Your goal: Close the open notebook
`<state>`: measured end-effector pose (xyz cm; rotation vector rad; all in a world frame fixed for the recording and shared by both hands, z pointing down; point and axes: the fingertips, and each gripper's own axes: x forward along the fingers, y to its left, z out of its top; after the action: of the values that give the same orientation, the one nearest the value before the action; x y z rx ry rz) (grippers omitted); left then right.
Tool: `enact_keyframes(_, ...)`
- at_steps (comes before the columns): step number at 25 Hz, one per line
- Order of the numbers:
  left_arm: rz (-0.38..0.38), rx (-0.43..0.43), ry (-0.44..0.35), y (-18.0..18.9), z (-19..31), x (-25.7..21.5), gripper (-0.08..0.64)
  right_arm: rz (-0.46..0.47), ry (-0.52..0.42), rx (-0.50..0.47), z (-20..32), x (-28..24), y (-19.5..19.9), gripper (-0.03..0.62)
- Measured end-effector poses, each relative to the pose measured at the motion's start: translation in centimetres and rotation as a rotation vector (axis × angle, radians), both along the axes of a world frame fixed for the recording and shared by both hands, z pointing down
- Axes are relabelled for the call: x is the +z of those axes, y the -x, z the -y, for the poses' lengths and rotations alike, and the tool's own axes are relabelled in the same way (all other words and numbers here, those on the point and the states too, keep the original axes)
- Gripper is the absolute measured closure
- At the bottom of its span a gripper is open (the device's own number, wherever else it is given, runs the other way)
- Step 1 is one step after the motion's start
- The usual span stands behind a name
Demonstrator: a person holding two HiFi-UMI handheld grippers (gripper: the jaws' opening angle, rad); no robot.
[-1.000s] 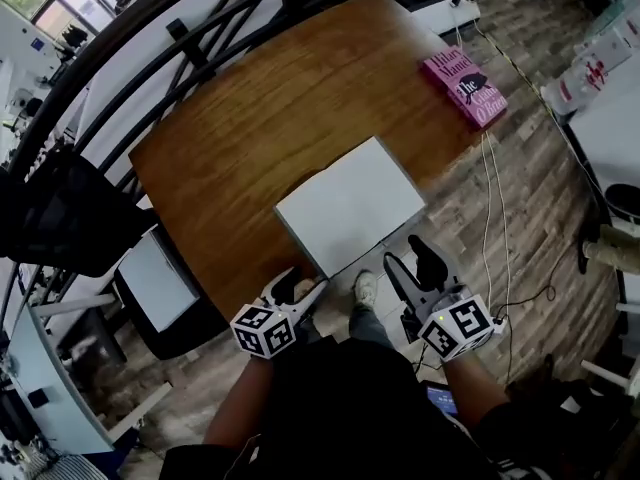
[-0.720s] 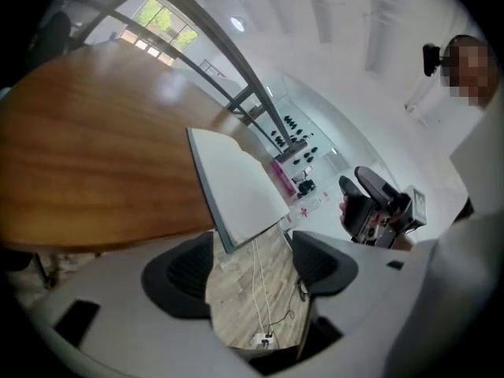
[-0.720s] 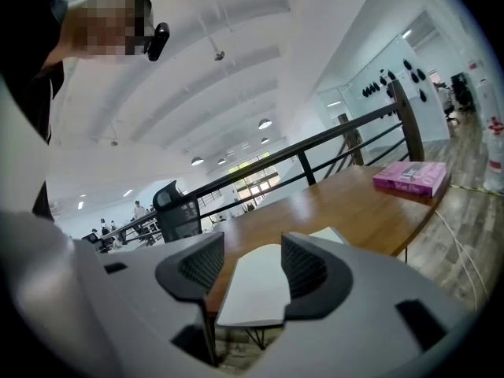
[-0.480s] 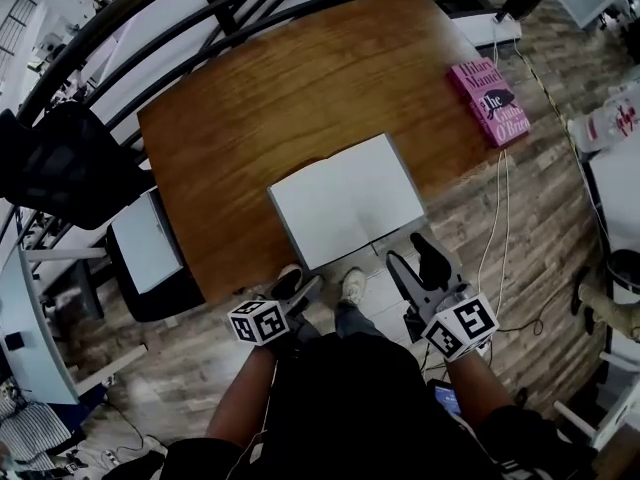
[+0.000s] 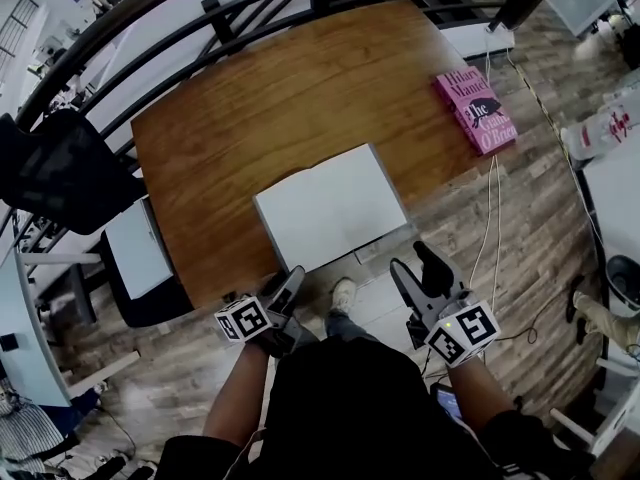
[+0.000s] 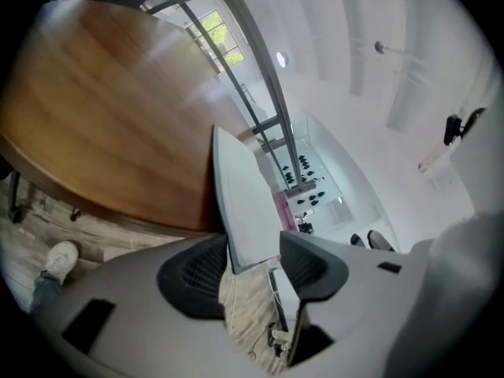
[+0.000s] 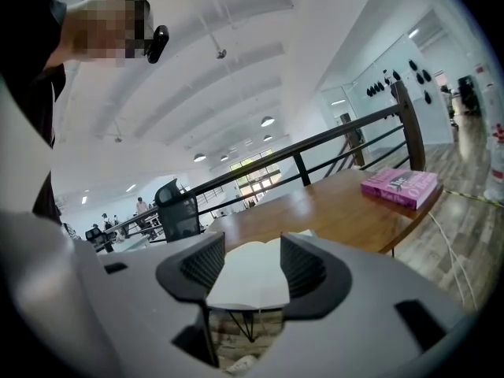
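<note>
The notebook (image 5: pixel 328 206) has plain white pages. The table (image 5: pixel 250 98) is brown wood with lighter streaks. The book (image 5: pixel 475 111) is bright pink with white and black letters. The floor (image 5: pixel 530 228) is grey-brown planks. The left gripper (image 5: pixel 293 280) and right gripper (image 5: pixel 412 260) carry white cubes with black squares.

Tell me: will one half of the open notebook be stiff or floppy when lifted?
The open notebook lies flat and looks thin, so a lifted half would probably flex. On the glossy table, at its near edge, it may slide off.
</note>
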<state>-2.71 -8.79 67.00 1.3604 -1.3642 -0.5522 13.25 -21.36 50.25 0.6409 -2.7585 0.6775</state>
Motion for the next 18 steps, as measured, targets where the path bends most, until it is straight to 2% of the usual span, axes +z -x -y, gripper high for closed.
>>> enact_keyframes(3, 0.044, -0.002, -0.024, -0.1, 0.3, -1.8, 0.373, 0.010, -0.006, 0.003, 0.2, -0.3, -0.3, 0.376)
enact_keyframes(7, 0.144, 0.031, -0.025, -0.2, 0.9, -3.7, 0.468, 0.029, -0.015, 0.014, 0.0, -1.0, -0.5, 0.379)
enact_keyframes(10, 0.212, 0.071, -0.024, -0.6, 1.3, -5.4, 0.482, 0.048, -0.027, 0.026, -0.2, -1.9, -0.8, 0.380)
enact_keyframes(18, 0.312, 0.191, -0.069, -2.6, 4.7, -9.5, 0.483, 0.083, -0.073, 0.081, -0.1, -3.4, -2.8, 0.385)
